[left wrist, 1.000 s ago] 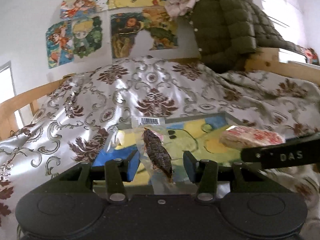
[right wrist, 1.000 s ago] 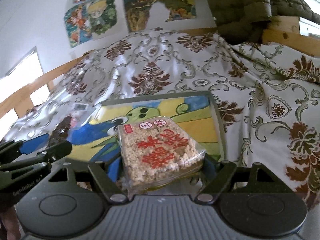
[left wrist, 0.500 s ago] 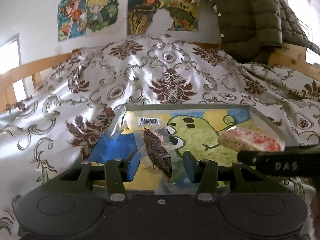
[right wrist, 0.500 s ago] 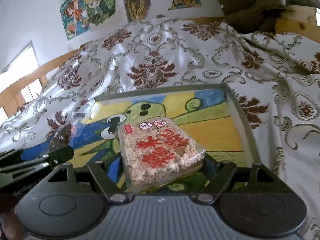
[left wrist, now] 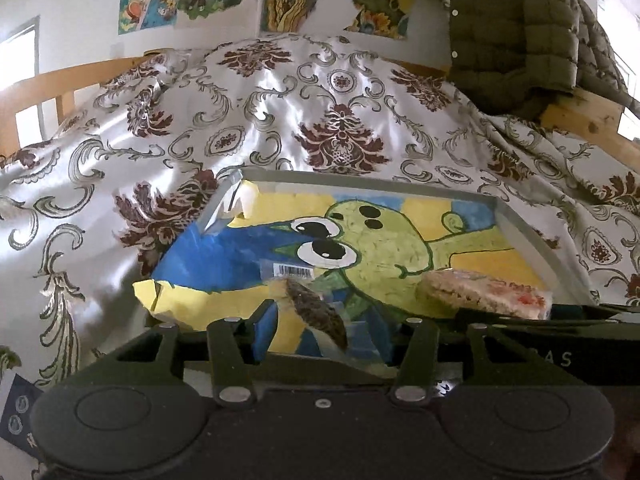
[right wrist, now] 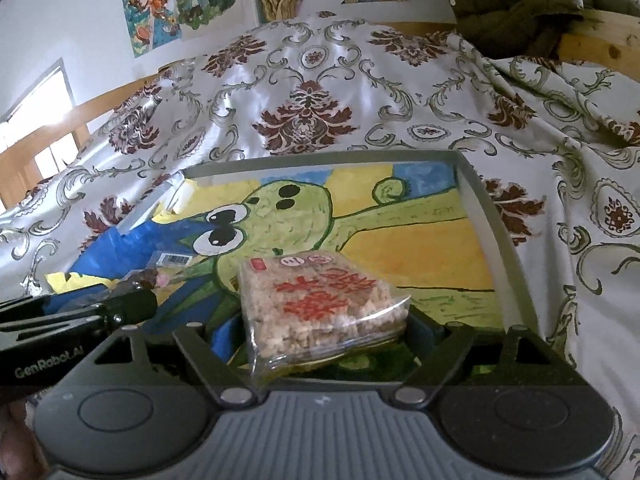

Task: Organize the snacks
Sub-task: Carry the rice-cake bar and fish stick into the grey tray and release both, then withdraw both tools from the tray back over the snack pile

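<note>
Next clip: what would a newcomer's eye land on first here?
The tray with its bright frog painting, lying on the patterned bedspread. Over it, the right gripper has a rice-cracker pack between its fingers, and the left gripper a clear packet with a dark snack.

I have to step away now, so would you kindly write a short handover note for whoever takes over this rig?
Left gripper: jaws just opened a little around the dark dried snack in its clear packet, low over the tray.
Right gripper: jaws just widened around the puffed rice cake pack, also over the tray.
Done: both snacks brought to the frog-picture tray on the bed.
Left: let both go, check they rest flat, withdraw.
</note>
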